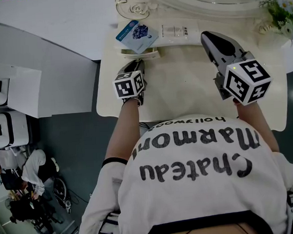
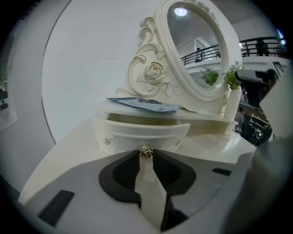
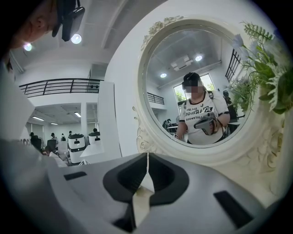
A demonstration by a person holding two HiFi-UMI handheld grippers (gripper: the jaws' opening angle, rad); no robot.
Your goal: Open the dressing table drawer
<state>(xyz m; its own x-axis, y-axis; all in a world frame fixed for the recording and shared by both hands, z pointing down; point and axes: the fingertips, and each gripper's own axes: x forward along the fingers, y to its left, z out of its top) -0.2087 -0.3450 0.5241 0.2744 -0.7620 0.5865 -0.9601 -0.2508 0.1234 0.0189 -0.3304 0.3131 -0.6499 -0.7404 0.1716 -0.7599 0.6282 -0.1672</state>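
Our left tongs (image 1: 136, 65) pinch little gold knob (image 2: 146, 152); drawer (image 2: 137, 131) right past their tips, out a bit, gap shows on top. Our right tongs (image 3: 147, 157) closed, hold nothing, face mirror (image 3: 192, 87). We think more pulling left to do

Head view: looks steeply down on the dressing table (image 1: 185, 96). Left gripper view: faces drawer (image 2: 142, 130) and mirror (image 2: 194, 55), low, close. Right gripper view: faces that same mirror, level.

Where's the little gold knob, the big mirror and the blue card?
gold knob (image 2: 146, 152): left gripper view, on its round front.
mirror (image 2: 197, 50): left gripper view, middle of the glass.
blue card (image 1: 137, 34): head view, on its middle.
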